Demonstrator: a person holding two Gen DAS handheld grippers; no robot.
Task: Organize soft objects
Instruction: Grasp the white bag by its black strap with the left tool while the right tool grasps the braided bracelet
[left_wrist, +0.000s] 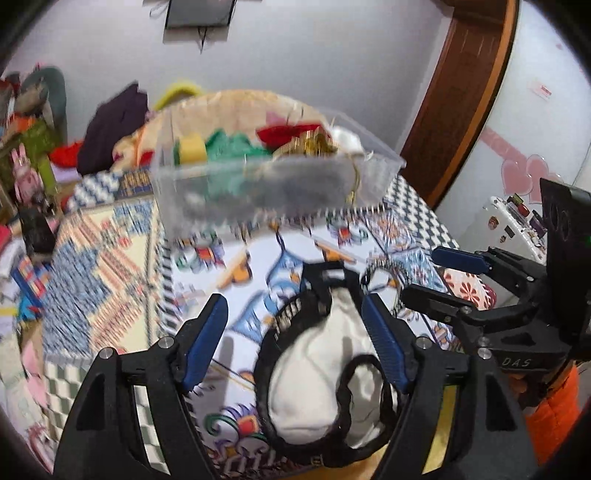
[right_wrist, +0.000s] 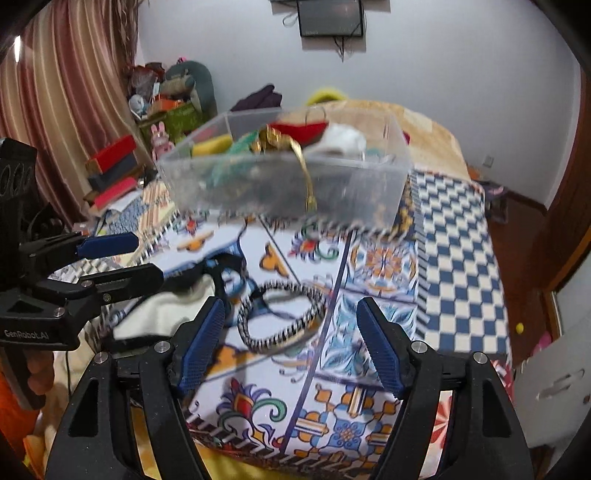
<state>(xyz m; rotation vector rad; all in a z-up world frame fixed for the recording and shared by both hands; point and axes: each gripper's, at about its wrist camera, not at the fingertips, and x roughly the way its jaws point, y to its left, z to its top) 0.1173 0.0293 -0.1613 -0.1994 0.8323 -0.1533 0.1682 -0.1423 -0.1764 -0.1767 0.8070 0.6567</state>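
Clear plastic bin (right_wrist: 288, 184) at 12 o'clock already held several soft items. White black-trimmed cloth (left_wrist: 321, 380) and striped fabric ring (right_wrist: 282, 317) remained on patterned bedspread (right_wrist: 458, 258). Left gripper (left_wrist: 295, 343), right gripper (right_wrist: 291, 343) both wide, empty.

- The clear bin (left_wrist: 280, 177) on my bed is smeared with motion blur in both wrist views; its front wall is frosted grey and I can't make out what lies low inside it.
- My left gripper (left_wrist: 295, 332) covers part of the white, black-edged cloth (left_wrist: 314, 380); its near end runs under the tongs.
- In the right wrist view that cloth (right_wrist: 162, 310) is half hidden behind my left gripper's fingers (right_wrist: 122, 278).
- The striped band (right_wrist: 280, 317) is blurred, and I can't tell what it's made of.
- The dark frame (right_wrist: 330, 16) on the wall is cut off by the top edge.
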